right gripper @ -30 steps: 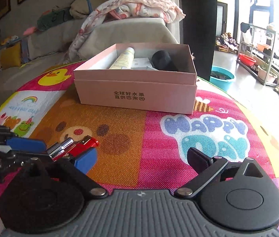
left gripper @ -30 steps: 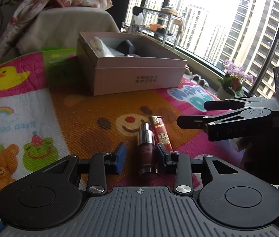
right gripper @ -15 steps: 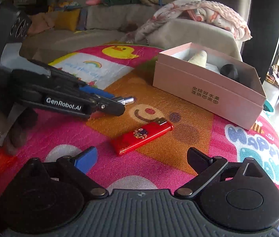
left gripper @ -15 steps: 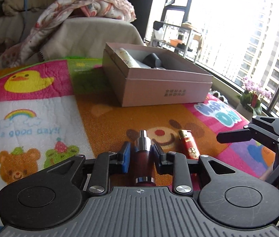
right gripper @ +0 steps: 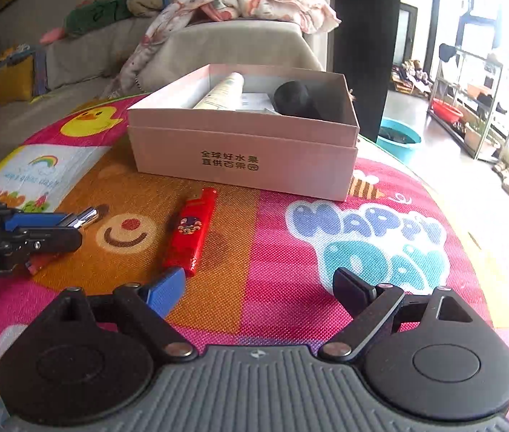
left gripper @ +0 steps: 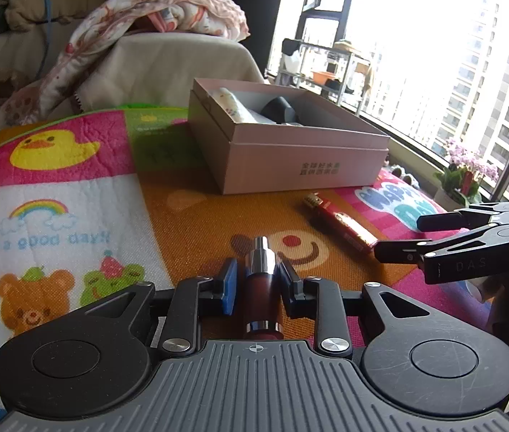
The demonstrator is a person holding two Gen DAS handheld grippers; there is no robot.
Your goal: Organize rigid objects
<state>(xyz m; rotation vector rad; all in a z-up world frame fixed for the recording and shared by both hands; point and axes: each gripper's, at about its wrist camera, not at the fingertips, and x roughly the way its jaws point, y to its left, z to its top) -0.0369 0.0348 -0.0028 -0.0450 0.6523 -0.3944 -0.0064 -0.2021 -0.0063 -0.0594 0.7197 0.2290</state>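
Observation:
My left gripper (left gripper: 258,280) is shut on a dark red bottle with a silver cap (left gripper: 261,284) and holds it just above the mat; its silver tip also shows in the right wrist view (right gripper: 83,216). A red lighter (right gripper: 191,232) lies on the mat, also in the left wrist view (left gripper: 340,224). My right gripper (right gripper: 259,289) is open and empty, its blue pad just short of the lighter's near end. The open pink box (right gripper: 247,158) behind holds a cream tube (right gripper: 223,90) and a black object (right gripper: 292,97).
A colourful cartoon mat (right gripper: 362,237) covers the round table. A sofa with a blanket (right gripper: 247,0) stands behind the box. Floor, a blue basin (right gripper: 398,138) and a shelf are off the table's right edge. A flower pot (left gripper: 464,176) stands by the window.
My left gripper closed on the bottle and drew it away from the lighter. My right gripper swung round and now faces the lighter, staying open.

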